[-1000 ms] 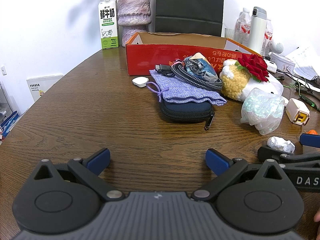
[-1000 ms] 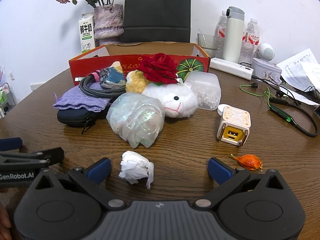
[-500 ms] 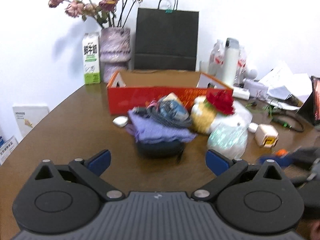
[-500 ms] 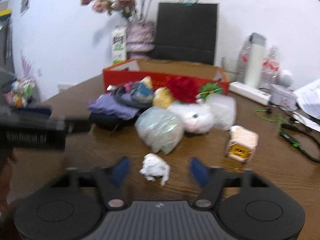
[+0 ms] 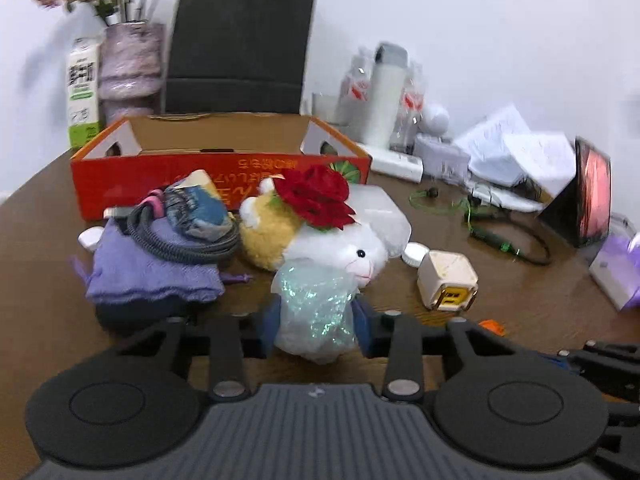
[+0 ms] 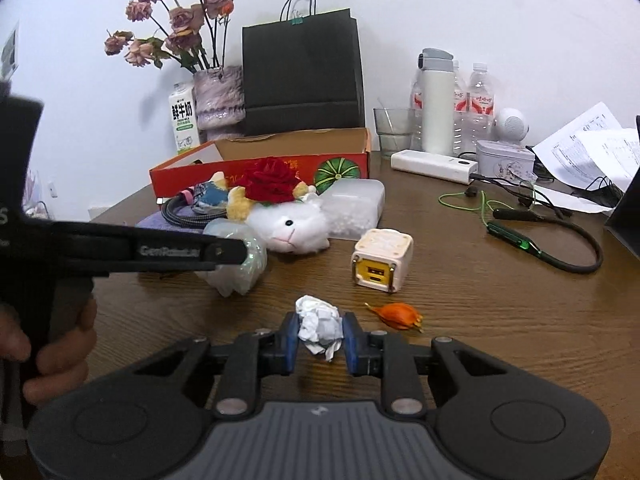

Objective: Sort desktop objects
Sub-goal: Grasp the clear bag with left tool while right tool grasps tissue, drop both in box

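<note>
An iridescent crumpled plastic bag [image 5: 316, 308] sits on the brown table just in front of a white plush sheep [image 5: 340, 248]. My left gripper [image 5: 315, 322] has its jaws closing on it, and both blue pads press its sides. A crumpled white paper ball [image 6: 318, 322] lies between the blue pads of my right gripper [image 6: 320, 338], whose jaws are closing and touch the ball on both sides. The right wrist view shows the left gripper's finger [image 6: 172, 250] reaching to the bag [image 6: 244, 276], with a hand on its grip. An open red cardboard box [image 5: 224, 168] stands behind the pile.
A purple pouch [image 5: 152, 276], coiled cable [image 5: 180, 240] and red rose [image 5: 316, 196] crowd the pile. A cream cube charger [image 6: 382, 260] and an orange peel [image 6: 400, 314] lie to the right. Green earphones [image 6: 520, 236], bottles [image 6: 436, 104], papers [image 6: 592, 152], a vase and a black bag [image 6: 304, 76] stand behind.
Both grippers went from wide open to closed: the left moved forward and right onto the plastic bag, the right closed onto the paper ball. Both views tilted upward.
</note>
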`<state>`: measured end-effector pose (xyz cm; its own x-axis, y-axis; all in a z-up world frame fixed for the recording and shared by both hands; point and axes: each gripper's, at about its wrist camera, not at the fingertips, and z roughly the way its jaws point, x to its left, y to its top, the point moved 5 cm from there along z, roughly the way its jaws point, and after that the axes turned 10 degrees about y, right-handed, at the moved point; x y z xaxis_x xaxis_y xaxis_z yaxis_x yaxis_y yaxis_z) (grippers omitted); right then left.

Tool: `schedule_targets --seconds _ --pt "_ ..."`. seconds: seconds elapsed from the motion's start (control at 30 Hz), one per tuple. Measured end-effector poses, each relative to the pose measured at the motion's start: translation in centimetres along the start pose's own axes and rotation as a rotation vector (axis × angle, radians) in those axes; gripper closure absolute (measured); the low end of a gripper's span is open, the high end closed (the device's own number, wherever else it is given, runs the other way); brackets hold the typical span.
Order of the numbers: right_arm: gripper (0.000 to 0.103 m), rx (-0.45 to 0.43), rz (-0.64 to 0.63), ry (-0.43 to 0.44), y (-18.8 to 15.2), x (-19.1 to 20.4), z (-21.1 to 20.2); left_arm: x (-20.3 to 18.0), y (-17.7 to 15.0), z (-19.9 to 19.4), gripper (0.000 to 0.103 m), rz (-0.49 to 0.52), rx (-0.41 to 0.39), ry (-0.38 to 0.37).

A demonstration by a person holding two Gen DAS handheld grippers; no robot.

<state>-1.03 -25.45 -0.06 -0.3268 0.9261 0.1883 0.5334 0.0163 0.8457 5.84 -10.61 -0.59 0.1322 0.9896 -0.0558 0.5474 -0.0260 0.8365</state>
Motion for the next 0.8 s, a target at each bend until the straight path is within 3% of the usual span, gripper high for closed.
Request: schedule_targets --seconds 0.07,0.27,0.57,0.73,0.8 --pt "0.081 -0.007 -0.001 0.015 0.1 0.0 -0.3 0.6 -0.2 -1.3 0.077 -0.017 -0.005 0.013" --pt "0.081 -0.042 -0.028 0.063 0.4 2.1 -1.1 2.6 -1.4 -8.4 0.078 -0.014 -0.092 0.083" --pt "0.081 -0.072 -0.088 0.085 -0.1 6.1 -4.2 5.4 -2.5 -13.2 0.078 -0.08 -0.097 0.006" --pt "0.081 -0.118 -0.094 0.084 2.8 6.6 -5.4 7.4 1.7 -13.8 0.078 -0.124 -0.167 -0.024" --pt "0.081 -0.137 -0.091 0.114 5.2 6.4 -5.1 8.5 4.9 -13.2 0.078 -0.116 -0.196 0.018"
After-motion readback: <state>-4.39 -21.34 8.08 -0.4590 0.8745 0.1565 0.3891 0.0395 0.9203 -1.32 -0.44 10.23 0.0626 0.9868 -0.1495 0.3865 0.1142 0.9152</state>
